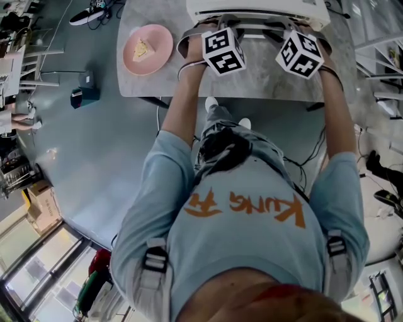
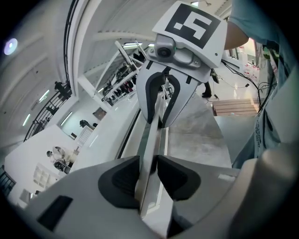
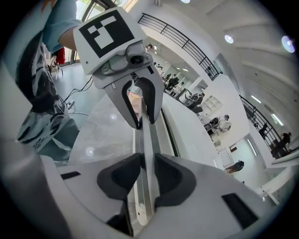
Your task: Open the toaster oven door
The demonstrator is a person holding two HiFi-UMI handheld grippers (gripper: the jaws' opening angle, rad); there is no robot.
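Oven (image 1: 258, 9) cropped at top, handle (image 2: 154, 140) partly covered by left tongs (image 2: 148, 175), right tongs (image 3: 144, 175)

Cool, even daylight fills the head view. The brightest patch is the windows (image 1: 38, 270) at lower left, which lay a pale sheen on the floor (image 1: 94, 157). The top of the toaster oven (image 1: 252, 9) is blown out to flat white. Straight lines bow strongly toward the borders.

Both gripper views are fisheye circles with black corners. The left claw (image 2: 148, 175) and right claw (image 3: 145, 175) look soft and out of focus close to the lens, as does the near end of the door handle (image 2: 156, 135); the hall behind is sharper. Round ceiling lamps (image 3: 228, 38) flare, and two glare spots sit on the bench (image 3: 105, 130) in the right gripper view.
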